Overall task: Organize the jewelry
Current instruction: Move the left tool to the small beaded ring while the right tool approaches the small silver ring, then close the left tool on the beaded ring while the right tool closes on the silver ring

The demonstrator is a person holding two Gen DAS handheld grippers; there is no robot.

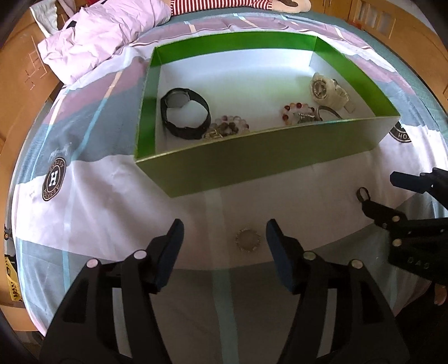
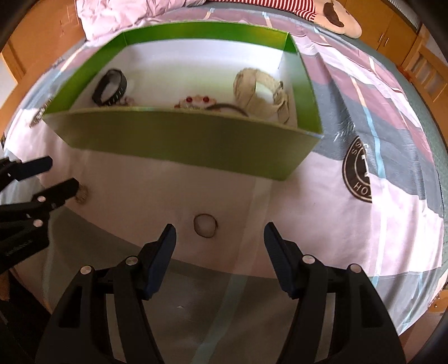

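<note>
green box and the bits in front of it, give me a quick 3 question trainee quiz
1. True or false: the green box holds a black watch.
2. Which piece lies between the fingers of the left tool? A) beaded ring B) dark ring C) cream watch
3. Fill in: both tools are ____.

Key: 1 true; 2 A; 3 open (right tool too)

We see a patchwork bedsheet point(image 1: 84, 179) printed with round logo badges point(image 2: 359, 170). A crumpled pale pink duvet point(image 1: 95, 36) lies at its far end, wooden furniture point(image 2: 392, 25) behind
</note>
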